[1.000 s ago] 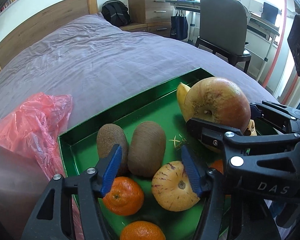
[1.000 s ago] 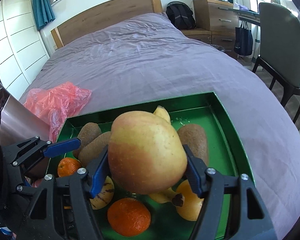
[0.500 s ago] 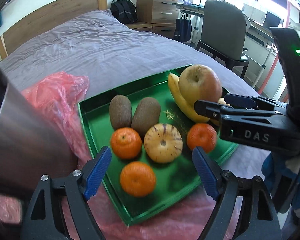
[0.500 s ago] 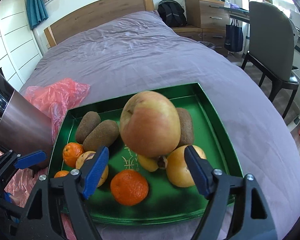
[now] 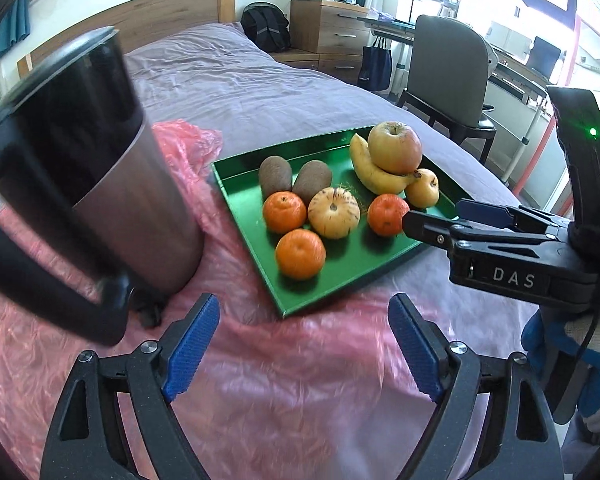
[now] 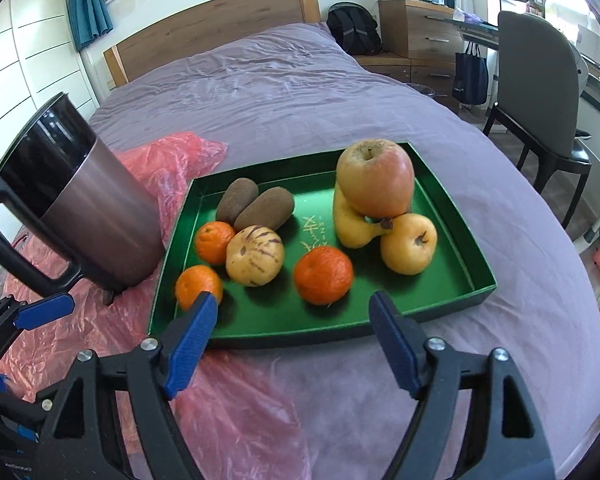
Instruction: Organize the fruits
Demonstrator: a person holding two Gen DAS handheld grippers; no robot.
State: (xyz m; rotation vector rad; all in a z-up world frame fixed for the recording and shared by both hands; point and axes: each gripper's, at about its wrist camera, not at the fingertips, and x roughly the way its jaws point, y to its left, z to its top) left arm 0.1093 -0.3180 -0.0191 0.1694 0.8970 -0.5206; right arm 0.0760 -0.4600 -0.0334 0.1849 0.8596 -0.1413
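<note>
Fruits sit in the green tray [image 6: 440, 200] on the bed; both claws, right gripper [image 6: 292, 344] and left gripper [image 5: 304, 350], gape empty short of it. Apple [image 6: 375, 182] perches atop banana [image 6: 350, 224], likely to roll; regrip gently, seat flat.

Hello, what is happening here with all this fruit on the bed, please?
A person with a gripper in each hand is arranging fruit in a green tray on the bed. The apple sits on top of the banana, beside kiwis, mandarins and a striped melon. Both the left gripper and the right gripper are open, empty and held off the tray. A metal jug stands nearby on a pink bag.
</note>
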